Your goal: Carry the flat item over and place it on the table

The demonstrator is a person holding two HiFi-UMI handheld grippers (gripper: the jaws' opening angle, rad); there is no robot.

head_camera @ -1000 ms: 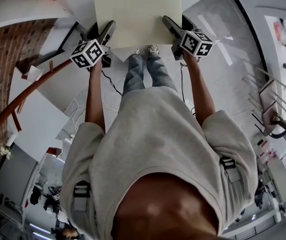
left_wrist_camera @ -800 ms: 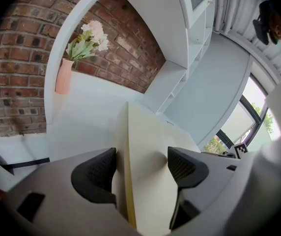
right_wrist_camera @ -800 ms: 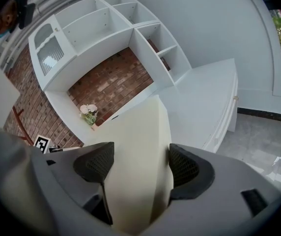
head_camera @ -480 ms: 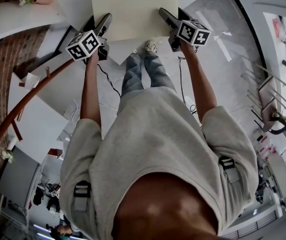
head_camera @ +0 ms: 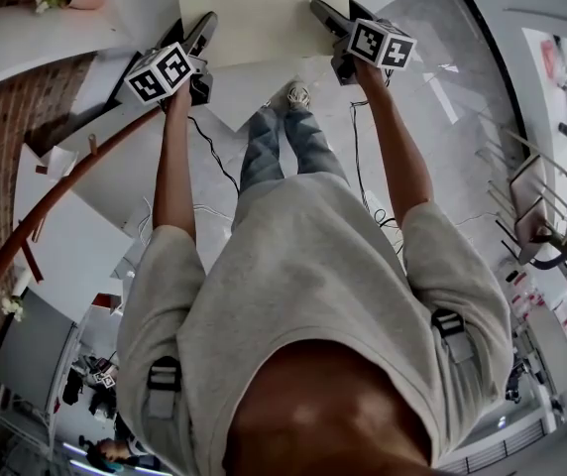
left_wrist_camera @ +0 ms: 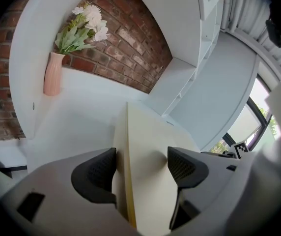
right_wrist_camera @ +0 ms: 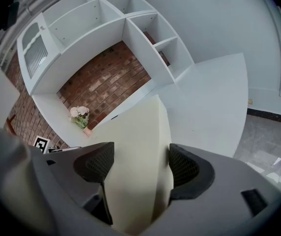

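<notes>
Out front, over the white table (left_wrist_camera: pixel 71 127), the board (head_camera: pixel 262 13) sits betw. my 2 tongs: L tongs (left_wrist_camera: pixel 141 163) & R tongs (right_wrist_camera: pixel 136 163) each clamp a side edge, jaws wide, pads pressing it.

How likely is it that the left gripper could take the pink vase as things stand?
Probably not: the left gripper is shut on the cream board, which fills its jaws, and the pink vase stands apart, beyond the board's far end.

Head: steeply down over both arms. Left gripper (left_wrist_camera: pixel 141 156) and right gripper (right_wrist_camera: pixel 140 154): close along the jaws, facing the table (right_wrist_camera: pixel 214 102), sharing the flat item (left_wrist_camera: pixel 145 127) and, seemingly, the vase (left_wrist_camera: pixel 52 80).
</notes>
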